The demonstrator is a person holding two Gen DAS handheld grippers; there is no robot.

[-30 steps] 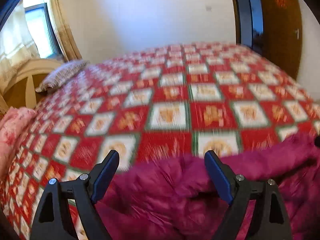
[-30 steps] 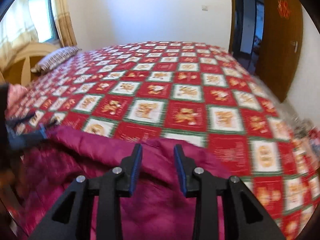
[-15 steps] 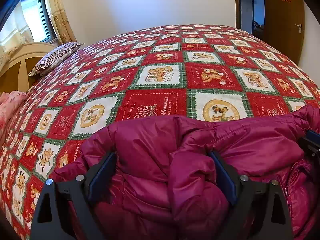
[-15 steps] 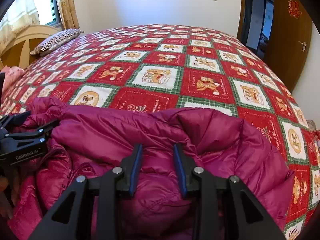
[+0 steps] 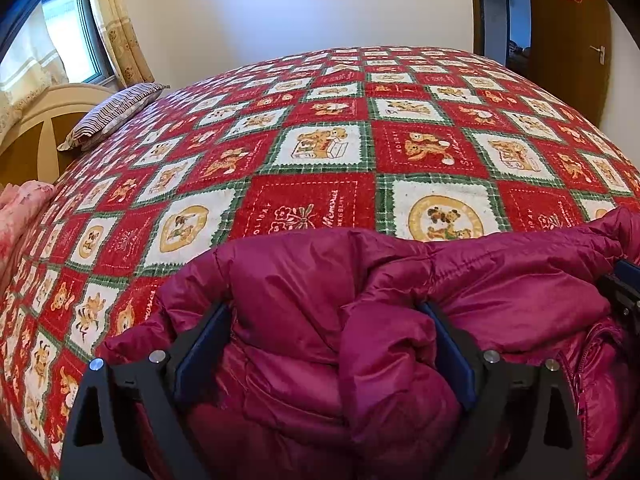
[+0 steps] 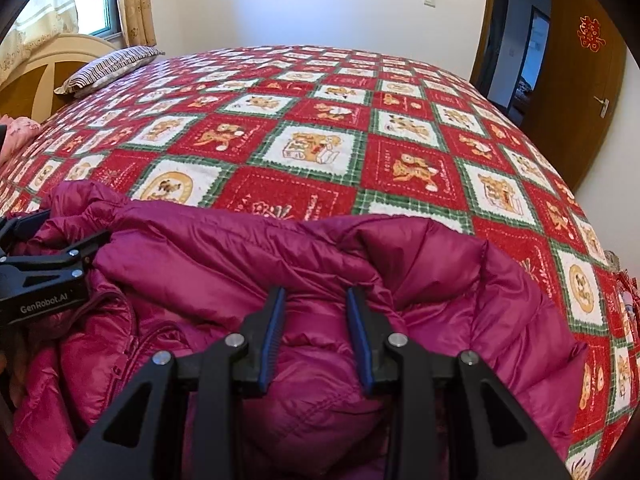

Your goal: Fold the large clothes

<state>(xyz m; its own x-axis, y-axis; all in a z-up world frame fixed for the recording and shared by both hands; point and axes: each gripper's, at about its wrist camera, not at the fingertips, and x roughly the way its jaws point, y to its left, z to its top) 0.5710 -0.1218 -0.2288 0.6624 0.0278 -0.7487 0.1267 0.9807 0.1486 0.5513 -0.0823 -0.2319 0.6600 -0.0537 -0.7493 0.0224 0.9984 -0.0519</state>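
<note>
A magenta puffer jacket (image 5: 320,276) lies bunched on the near part of the bed. My left gripper (image 5: 323,308) stands wide over its left portion. A thick puffy fold bulges between the blue pads (image 5: 204,344), and the jaws look spread rather than clamped. In the right wrist view the jacket (image 6: 224,248) spreads across the bed's near edge. My right gripper (image 6: 315,292) is narrowed on a raised fold of it, with fabric pinched between the pads. The left gripper (image 6: 44,268) shows at that view's left edge, and the right gripper's tip (image 5: 626,284) at the other view's right edge.
A red, white and green patchwork quilt (image 5: 320,152) covers the whole bed. A striped pillow (image 5: 112,116) leans by the wooden headboard (image 5: 32,128) at the far left. Pink cloth (image 5: 20,208) lies at the left edge. A brown door (image 6: 576,80) stands open at the right.
Both grippers sank toward the bed with the jacket, which now rests bunched on the quilt. The left jaws spread slightly wider; the right jaws kept their narrow gap.
</note>
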